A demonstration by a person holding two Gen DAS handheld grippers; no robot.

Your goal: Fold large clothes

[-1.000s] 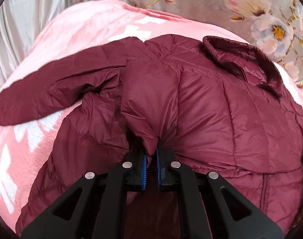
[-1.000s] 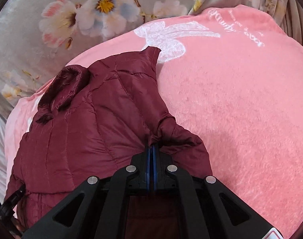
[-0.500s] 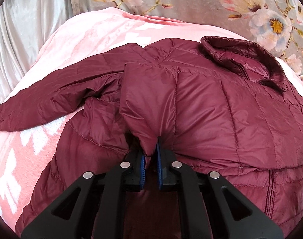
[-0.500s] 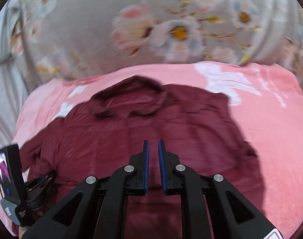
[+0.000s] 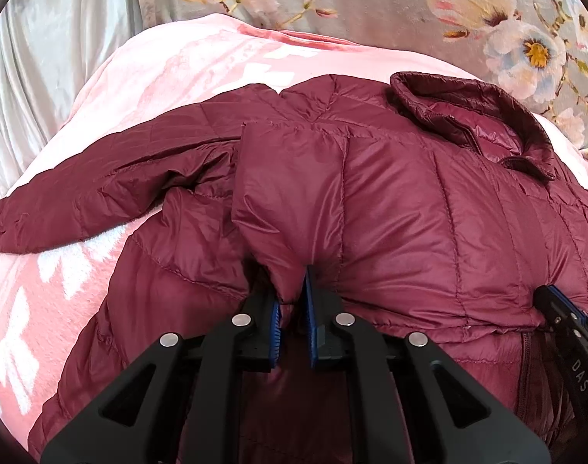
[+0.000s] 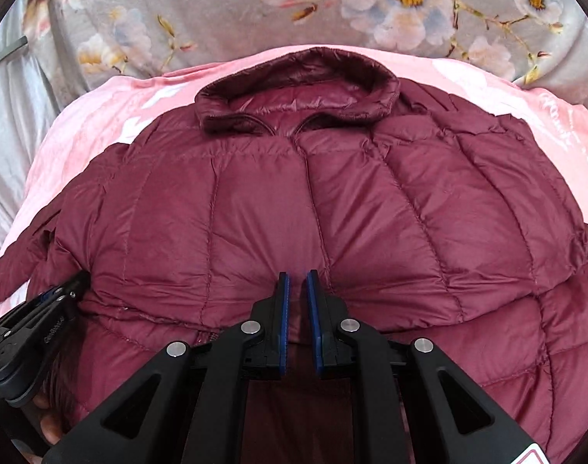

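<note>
A maroon puffer jacket lies front up on a pink fleece blanket, collar at the far side. Behind the blanket runs a grey floral cloth, with pale silvery fabric at far left. The left gripper pinches a fold of the jacket. The right gripper has just been parting its jaws; they stand slightly apart, nothing between them.

You have one maroon puffer jacket spread on one pink blanket, its collar toward the far edge; one sleeve shows, reaching to the blanket's left edge; one floral sheet lies beyond the blanket; you hold two grippers, the left gripper and the right gripper; count nothing else.
</note>
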